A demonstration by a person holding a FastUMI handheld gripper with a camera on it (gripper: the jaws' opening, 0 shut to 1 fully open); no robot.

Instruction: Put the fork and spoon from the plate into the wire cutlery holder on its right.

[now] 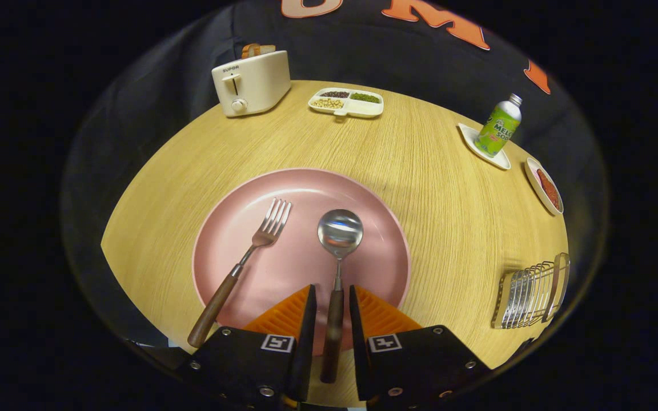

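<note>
Nearest to my camera was the gripper (332,297), its two fingers standing a narrow gap apart on either side of the spoon (337,268). Its wooden handle ran straight back between them, with a thin strip of space showing on each side, so I could not tell whether either finger actually pressed on the wood. From where I watched, the bowl of the spoon lay face up just beyond the fingertips, near the middle of the pink plate (300,188), with the handle's end reaching back past the plate's near rim.

Left of the spoon lay the fork (243,268), tines pointing away from me and tilted a little to the right, its wooden handle crossing the plate's rim and ending over the wooden table (420,188).

Well to the right of the plate, near the table's edge, I saw the wire cutlery holder (529,294). Farther back on that side sat a small dish of something red (546,187) and a green bottle (498,127) standing on a white coaster. Across the table were a divided tray (346,103) holding beans and a cream toaster (251,83) with bread in its slots.
</note>
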